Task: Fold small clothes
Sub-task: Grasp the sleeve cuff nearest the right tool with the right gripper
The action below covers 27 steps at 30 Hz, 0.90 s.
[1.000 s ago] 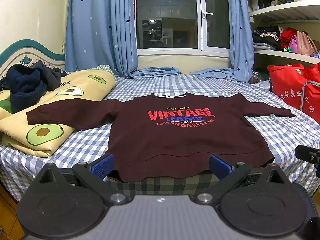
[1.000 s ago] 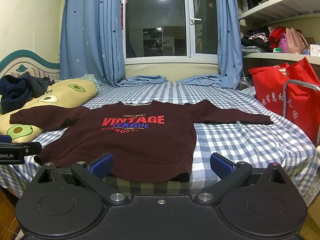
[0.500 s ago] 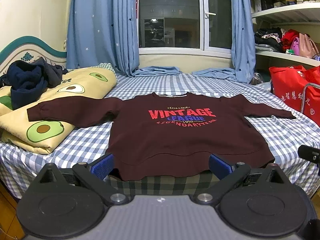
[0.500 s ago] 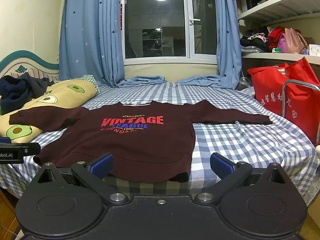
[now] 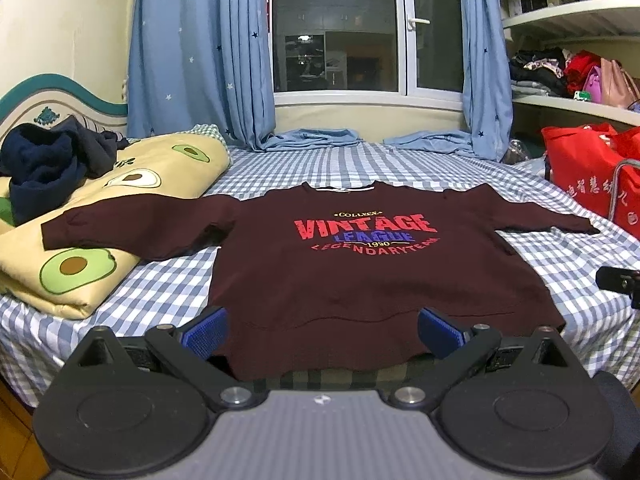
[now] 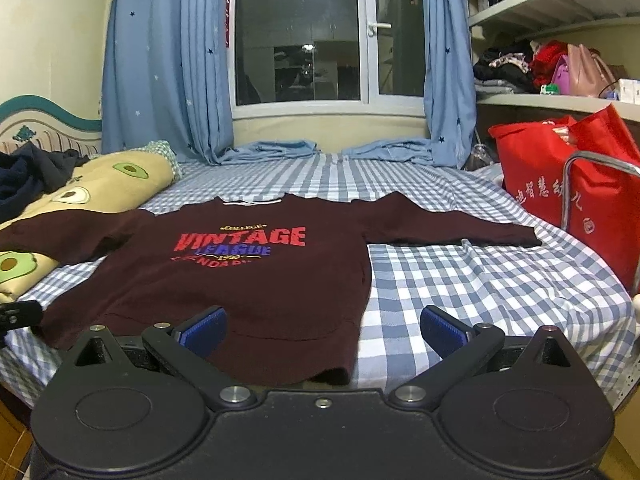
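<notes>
Left wrist view: maroon sweatshirt lies flat, sleeves spread; both claws gape apart

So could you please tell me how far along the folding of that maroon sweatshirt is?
Done: the maroon sweatshirt lies spread flat, print up, on the checked bed, one sleeve resting on the avocado quilt. In hand: nothing; the left tongs and right tongs are open near its hem. Left: every fold, since both sleeves are outstretched.
</notes>
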{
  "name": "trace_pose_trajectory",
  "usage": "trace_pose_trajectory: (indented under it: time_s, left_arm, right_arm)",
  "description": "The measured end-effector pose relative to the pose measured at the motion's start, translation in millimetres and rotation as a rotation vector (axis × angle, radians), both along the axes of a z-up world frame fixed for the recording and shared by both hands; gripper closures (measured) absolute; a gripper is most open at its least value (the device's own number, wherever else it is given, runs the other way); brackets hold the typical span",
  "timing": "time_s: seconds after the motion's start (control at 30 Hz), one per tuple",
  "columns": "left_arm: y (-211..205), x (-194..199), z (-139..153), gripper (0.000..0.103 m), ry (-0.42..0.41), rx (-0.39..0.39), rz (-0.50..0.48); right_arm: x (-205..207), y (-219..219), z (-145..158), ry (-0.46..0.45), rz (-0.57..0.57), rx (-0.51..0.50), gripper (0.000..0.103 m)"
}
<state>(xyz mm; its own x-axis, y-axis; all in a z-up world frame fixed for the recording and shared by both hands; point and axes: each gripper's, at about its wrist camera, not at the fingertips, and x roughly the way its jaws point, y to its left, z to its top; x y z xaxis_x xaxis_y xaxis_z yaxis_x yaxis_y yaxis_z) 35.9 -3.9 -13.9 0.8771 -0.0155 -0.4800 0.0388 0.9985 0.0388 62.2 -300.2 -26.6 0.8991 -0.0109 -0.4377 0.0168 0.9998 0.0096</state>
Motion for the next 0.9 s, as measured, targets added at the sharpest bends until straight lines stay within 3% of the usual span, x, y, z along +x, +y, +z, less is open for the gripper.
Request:
trace_pose_trajectory:
  time_s: [0.27,0.6,0.73,0.9]
  left_arm:
    - [-8.1,56.1,-6.1,0.001,0.047,0.002,-0.005]
    - [-28.0,112.5,-11.8,0.001,0.094,-0.017,-0.028]
    - [-36.4,131.7,-13.1,0.001,0.12,-0.048,-0.007]
    - [-48.6,147.7,-11.8,0.001,0.139,-0.03,0.013]
  right_arm:
    - [68.8,-24.8,-7.7,0.107,0.057,0.01,0.0]
    - [131.6,-81.9,-19.1,0.091,-0.026,-0.078,0.0]
    - [164.9,-138.2,-27.3,0.1,-0.102,-0.004,0.0]
    - [218.2,-241.6,-41.3,0.086,-0.206,0.11,0.001]
